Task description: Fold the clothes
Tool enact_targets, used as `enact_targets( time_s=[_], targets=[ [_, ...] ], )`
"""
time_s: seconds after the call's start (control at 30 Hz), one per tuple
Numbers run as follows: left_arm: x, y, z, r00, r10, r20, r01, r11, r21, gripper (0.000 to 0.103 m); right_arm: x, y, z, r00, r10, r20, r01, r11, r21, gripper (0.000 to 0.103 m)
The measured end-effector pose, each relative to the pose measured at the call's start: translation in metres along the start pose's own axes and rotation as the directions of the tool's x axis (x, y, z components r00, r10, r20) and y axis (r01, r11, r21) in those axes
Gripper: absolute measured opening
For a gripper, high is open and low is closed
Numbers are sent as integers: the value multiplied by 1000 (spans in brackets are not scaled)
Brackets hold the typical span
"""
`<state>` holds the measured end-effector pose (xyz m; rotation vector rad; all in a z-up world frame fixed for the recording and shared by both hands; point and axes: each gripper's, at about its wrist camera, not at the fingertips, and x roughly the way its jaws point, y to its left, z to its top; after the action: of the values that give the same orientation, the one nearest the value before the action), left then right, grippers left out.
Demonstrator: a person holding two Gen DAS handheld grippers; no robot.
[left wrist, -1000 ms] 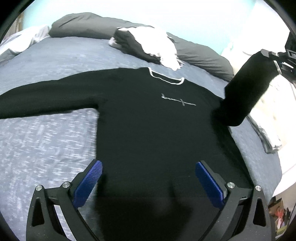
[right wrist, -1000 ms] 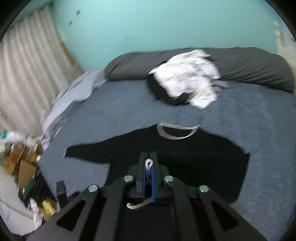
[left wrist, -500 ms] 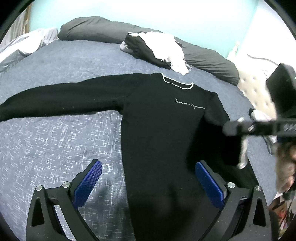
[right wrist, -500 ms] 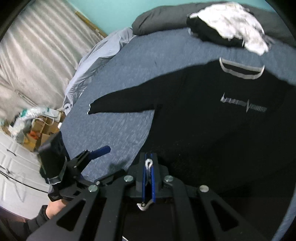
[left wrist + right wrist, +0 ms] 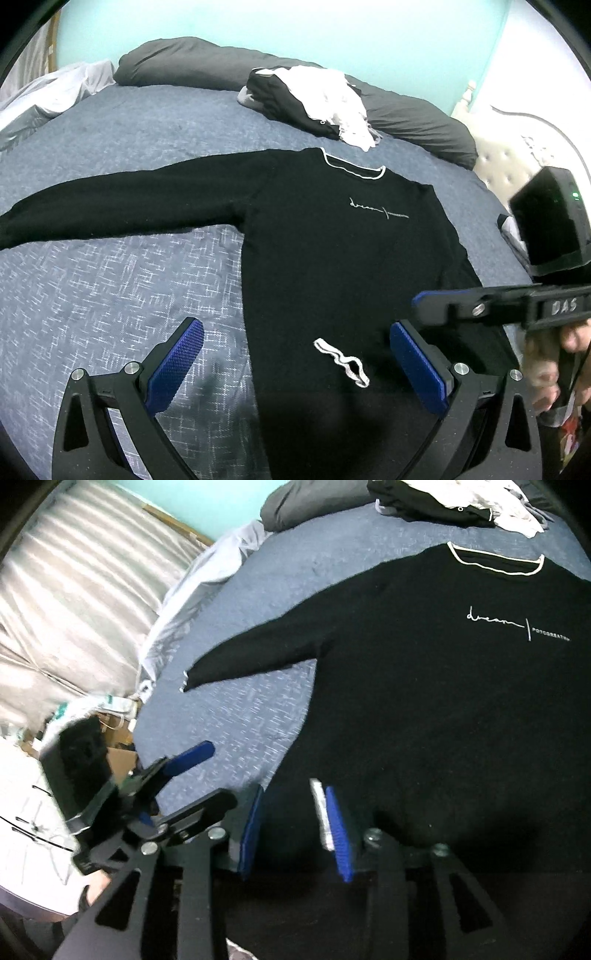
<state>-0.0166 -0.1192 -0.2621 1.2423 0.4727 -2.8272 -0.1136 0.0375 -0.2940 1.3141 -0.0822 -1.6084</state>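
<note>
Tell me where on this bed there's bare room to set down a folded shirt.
The widest bare patch of blue-grey patterned bedspread lies below the black long-sleeved sweater's outstretched sleeve, left of its body. A second strip runs between that sleeve and the dark grey pillows. It is crowded around the black-and-white clothes pile.

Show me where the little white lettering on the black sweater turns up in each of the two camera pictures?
Left wrist view: the white lettering sits right of centre, on the chest of the black sweater, below its white-edged collar.
Right wrist view: the lettering is at the upper right, again below the collar.
Shared landmark: the pile of black and white clothes lying beyond the collar on the bed.
</note>
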Motion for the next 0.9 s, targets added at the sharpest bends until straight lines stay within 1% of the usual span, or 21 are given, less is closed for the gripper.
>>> enact_targets(
  time_s=[0.1,0.2,0.27,0.3,0.37,0.47,0.6,0.7,0.83,0.9],
  targets=[
    [3,-3,0,1000,-3,-9,3,1000,5,103,-27,-24,-2,997,-49,65,46,997,54,35],
    [10,-11,-1,1000,-6,-23,7,1000,25,103,-55,-61,-8,986,-99,133,77,983,165,37],
    [15,-18,-1,999,-10,-32,11,999,39,103,-66,-81,-15,977,-155,148,122,970,210,41],
    [19,-22,-1,999,-11,-36,12,999,48,103,-72,-90,-19,971,-183,155,144,962,232,41],
    [24,-29,-1,999,-12,-42,15,998,62,103,-81,-107,-30,960,-214,179,160,948,274,41],
    [33,-40,0,999,-10,-52,14,997,79,103,-92,-123,-48,951,-172,255,85,944,318,41],
    [42,-52,7,999,-3,-53,8,995,95,103,-102,-135,-66,931,-159,328,34,934,357,43],
    [51,-61,14,998,5,-60,1,995,104,103,-103,-142,-75,922,-146,358,0,926,378,43],
    [66,-71,25,997,20,-68,-12,993,119,103,-106,-149,-81,916,-122,383,-36,924,380,43],
    [75,-75,31,997,16,-76,-7,993,117,103,-108,-152,-81,915,-113,388,-46,925,378,44]
  ],
)
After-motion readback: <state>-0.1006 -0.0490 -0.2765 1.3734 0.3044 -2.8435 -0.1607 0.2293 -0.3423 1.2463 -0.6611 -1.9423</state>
